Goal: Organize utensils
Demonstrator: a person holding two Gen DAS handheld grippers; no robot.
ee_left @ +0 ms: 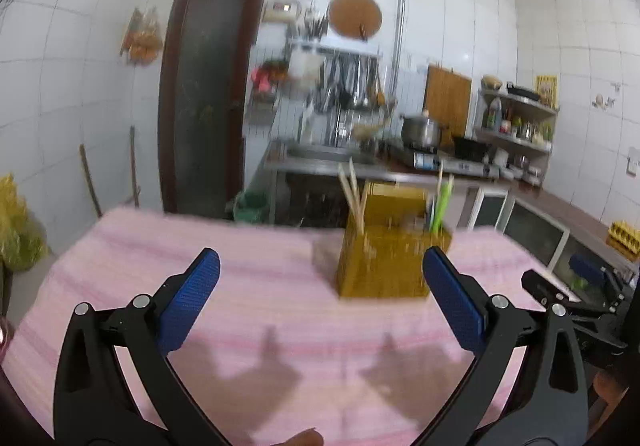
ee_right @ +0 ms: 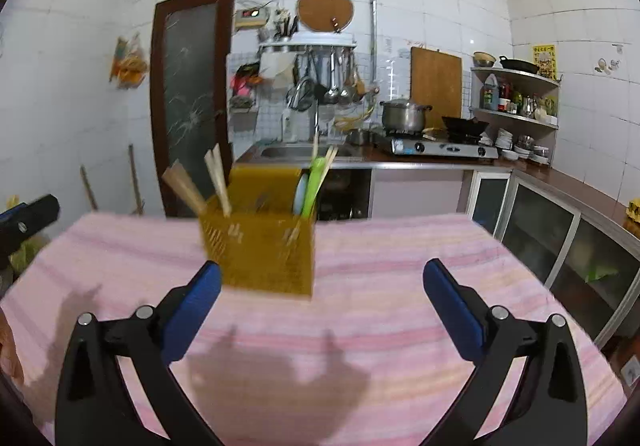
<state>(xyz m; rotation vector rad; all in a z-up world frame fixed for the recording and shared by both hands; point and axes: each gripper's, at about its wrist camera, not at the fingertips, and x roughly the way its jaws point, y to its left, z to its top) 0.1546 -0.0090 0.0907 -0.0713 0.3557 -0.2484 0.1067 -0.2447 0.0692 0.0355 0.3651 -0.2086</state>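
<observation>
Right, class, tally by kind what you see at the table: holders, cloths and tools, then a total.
Holder: 1
Cloth: 1
Tools: 2, left tool and right tool, both open
Total: 4

Both grippers spread wide, holding nothing — left gripper (ee_left: 320, 270) and right gripper (ee_right: 322, 278) side by side.

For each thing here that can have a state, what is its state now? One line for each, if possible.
left gripper: open, holding nothing.
right gripper: open, holding nothing.
yellow utensil holder: upright on the pink cloth, untouched.
wooden chopsticks: standing in the holder, leaning.
green utensil: standing in the holder.
dark door: shut.
steel pot: lid on, sitting on the stove.
</observation>
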